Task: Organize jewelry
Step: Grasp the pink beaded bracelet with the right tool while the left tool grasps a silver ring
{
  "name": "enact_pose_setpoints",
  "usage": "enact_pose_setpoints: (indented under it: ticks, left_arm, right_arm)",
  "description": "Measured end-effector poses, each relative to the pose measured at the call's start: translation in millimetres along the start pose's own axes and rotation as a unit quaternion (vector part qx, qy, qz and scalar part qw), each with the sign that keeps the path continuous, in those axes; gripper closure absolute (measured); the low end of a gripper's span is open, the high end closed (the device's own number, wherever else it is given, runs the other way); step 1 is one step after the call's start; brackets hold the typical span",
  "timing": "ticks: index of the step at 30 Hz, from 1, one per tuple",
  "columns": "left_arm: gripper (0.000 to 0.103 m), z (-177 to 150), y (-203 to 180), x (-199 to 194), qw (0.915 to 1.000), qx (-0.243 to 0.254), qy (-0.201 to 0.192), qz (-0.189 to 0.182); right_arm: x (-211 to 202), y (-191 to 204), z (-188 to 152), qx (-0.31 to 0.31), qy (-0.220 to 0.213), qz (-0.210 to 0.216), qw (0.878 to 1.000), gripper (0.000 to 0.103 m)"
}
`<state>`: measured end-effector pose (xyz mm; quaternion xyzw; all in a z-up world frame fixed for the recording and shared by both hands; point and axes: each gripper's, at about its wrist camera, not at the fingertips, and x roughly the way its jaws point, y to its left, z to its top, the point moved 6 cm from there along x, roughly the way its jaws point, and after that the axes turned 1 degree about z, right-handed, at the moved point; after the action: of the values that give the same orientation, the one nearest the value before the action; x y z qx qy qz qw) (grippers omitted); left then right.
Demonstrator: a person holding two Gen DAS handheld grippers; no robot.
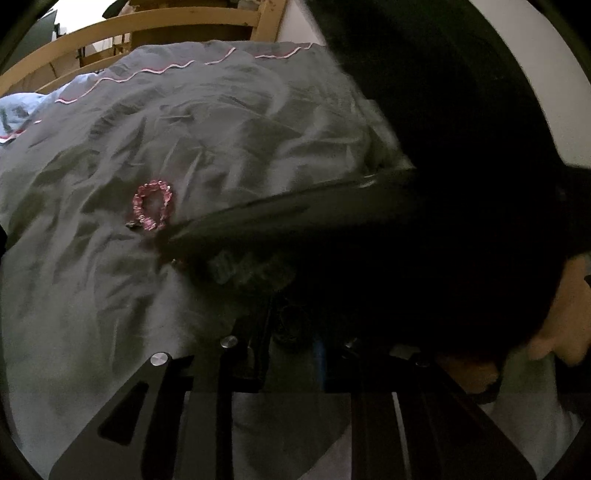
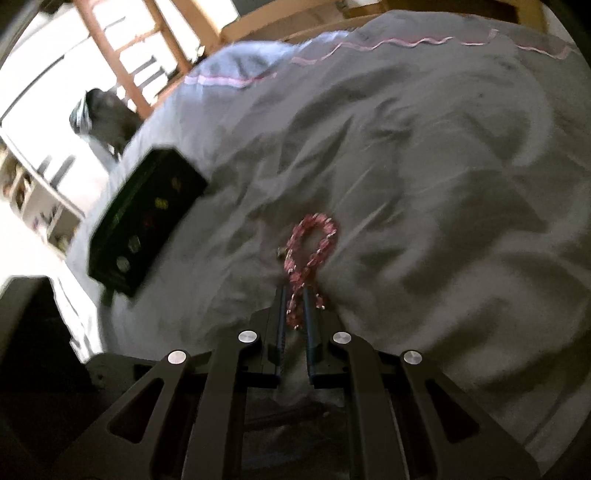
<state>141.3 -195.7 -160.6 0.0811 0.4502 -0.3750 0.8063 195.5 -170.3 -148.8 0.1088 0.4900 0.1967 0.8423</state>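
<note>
A pink beaded bracelet (image 2: 314, 251) lies on the grey bedspread (image 2: 424, 184). My right gripper (image 2: 295, 295) has its fingers close together around the bracelet's near end, which hangs between them. A black jewelry box (image 2: 147, 218) lies on the bed to the left, with small items inside. In the left wrist view the bracelet (image 1: 153, 205) lies ahead and left, and a dark blurred arm of the other gripper (image 1: 314, 218) crosses in front. My left gripper (image 1: 291, 325) is in deep shadow; its fingers are hard to make out.
A wooden bed frame (image 1: 147, 26) runs along the far side. A wooden chair (image 2: 122, 55) and white shelves (image 2: 37, 192) stand left of the bed. A person's hand (image 1: 561, 332) shows at the right edge.
</note>
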Motion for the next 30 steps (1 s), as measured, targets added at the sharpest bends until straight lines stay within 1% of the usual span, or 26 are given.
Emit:
enact_pose_setpoints:
  ticks: [3, 6, 9, 11, 14, 18, 25, 26, 30]
  left_arm:
    - [0.084, -2.1, 1.3, -0.1, 1.0, -0.001, -0.001, -0.005]
    - [0.084, -1.3, 2.6, -0.7, 0.9999, -0.007, -0.003, -0.012]
    - [0.084, 0.1, 4.6, -0.8, 0.9997, -0.012, -0.004, -0.02]
    - [0.084, 0.9, 4.5, -1.5, 0.9997, -0.012, -0.005, -0.02]
    - [0.084, 2.1, 3.9, -4.2, 0.9997, -0.011, -0.009, -0.019]
    - [0.084, 5.8, 7.8, -11.1, 0.9997, -0.016, -0.015, -0.014]
    - [0.084, 14.3, 15.0, -28.4, 0.9992, -0.023, -0.032, -0.002]
    - [0.084, 6.8, 10.8, -36.9, 0.9991, -0.024, -0.035, 0.0]
    - [0.084, 3.3, 11.2, -52.9, 0.9987, -0.03, -0.042, 0.006]
  right_arm:
    - [10.7, -3.3, 2.2, 0.006, 0.008, 0.001, 1.0, 0.093]
    - [12.4, -6.8, 3.4, 0.016, 0.008, 0.008, 1.0, 0.094]
    - [0.5, -9.3, 9.3, 0.034, -0.019, 0.029, 0.999, 0.095]
    - [-17.5, -13.1, 20.6, 0.057, -0.063, 0.051, 0.995, 0.095]
    - [-39.3, -20.3, 31.2, 0.074, -0.106, 0.061, 0.99, 0.095]
    - [-48.6, -25.5, 35.4, 0.089, -0.125, 0.059, 0.986, 0.095]
    - [-63.8, -18.4, 36.8, 0.085, -0.138, 0.066, 0.985, 0.095]
    - [-65.3, -17.2, 36.5, 0.085, -0.14, 0.066, 0.984, 0.095]
    - [-76.1, -15.8, 35.7, 0.09, -0.153, 0.068, 0.982, 0.095]
